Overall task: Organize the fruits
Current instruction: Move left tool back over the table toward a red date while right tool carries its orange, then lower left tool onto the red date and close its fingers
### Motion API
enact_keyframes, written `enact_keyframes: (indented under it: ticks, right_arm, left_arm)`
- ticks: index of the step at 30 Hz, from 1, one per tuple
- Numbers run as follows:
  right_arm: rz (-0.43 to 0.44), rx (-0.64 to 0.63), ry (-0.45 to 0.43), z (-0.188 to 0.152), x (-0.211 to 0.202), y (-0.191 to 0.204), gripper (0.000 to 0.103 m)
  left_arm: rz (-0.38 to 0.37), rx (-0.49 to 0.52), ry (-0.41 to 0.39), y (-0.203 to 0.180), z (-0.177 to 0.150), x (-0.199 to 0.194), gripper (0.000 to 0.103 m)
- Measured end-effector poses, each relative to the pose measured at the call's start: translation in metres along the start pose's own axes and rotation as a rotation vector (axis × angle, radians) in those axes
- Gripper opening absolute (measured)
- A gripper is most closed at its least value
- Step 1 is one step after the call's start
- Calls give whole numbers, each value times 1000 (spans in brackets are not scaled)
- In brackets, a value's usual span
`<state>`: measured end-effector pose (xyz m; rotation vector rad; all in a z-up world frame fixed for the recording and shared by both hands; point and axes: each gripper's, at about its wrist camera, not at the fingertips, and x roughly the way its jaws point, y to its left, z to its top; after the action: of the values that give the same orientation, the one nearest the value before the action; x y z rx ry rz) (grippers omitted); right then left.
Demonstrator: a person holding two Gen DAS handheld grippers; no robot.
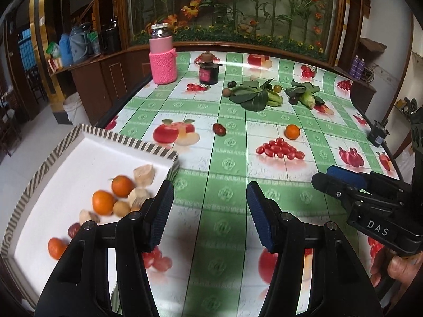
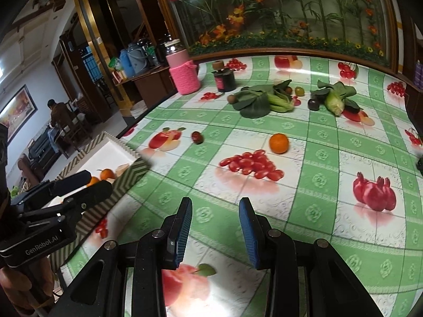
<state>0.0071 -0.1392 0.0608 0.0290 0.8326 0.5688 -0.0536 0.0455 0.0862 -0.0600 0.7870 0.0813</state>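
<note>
Green-checked tablecloth (image 1: 227,163), pink knitted flask sleeve (image 1: 163,66).

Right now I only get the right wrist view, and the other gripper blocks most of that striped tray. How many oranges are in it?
Observer: Three oranges lie in the striped tray; the left wrist view shows them all.
Operator: Anything else in there that I can't see?
Observer: A dark red fruit sits near the tray's near end, beside a pale husked piece.
Operator: Is the left gripper carrying something?
Observer: No. The left gripper is open, with only the tablecloth showing between its fingers.
</note>
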Motion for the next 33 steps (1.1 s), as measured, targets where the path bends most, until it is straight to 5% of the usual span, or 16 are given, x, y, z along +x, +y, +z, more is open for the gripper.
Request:
enact_keyframes:
  ticks: [21, 33]
  right_arm:
    - [-127, -11, 86, 63, 87, -69, 38]
    - [-43, 35, 48, 62, 99, -91, 29]
  left_arm:
    - [-43, -88, 139, 2, 51, 87, 57]
    - [-60, -191, 216, 9, 82, 135, 57]
